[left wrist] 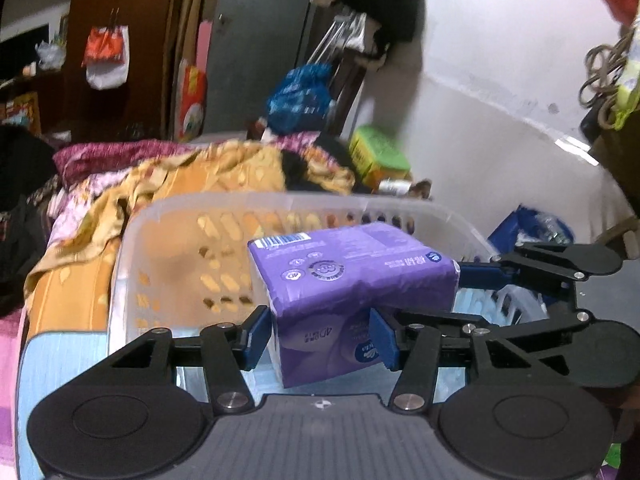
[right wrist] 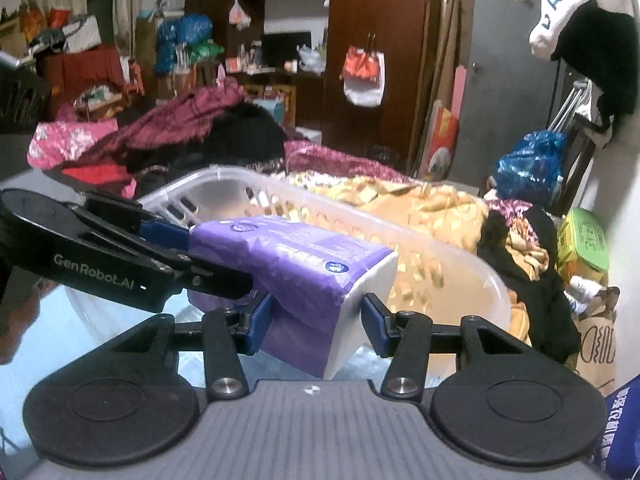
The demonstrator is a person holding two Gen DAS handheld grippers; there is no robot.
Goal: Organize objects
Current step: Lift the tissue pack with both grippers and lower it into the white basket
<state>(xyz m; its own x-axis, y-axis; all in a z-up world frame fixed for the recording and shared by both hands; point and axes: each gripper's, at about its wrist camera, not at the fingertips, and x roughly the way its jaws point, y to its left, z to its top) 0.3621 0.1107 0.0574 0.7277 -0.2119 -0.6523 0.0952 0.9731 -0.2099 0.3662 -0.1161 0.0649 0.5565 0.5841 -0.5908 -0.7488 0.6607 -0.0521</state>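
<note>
Tissues (left wrist: 352,280) hang over the near rim of the basket (left wrist: 168,216), pinched by both grippers, left (left wrist: 320,334) and right (right wrist: 316,322), likely sharing the soft pack's weight before lowering it inside.

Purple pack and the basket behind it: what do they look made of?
Purple pack: thin, glossy plastic film, judging by its wrinkles and sheen; the white end suggests stacked tissue, probably. Basket: translucent, smooth moulded plastic with slotted walls; the cloth behind shows through.
</note>
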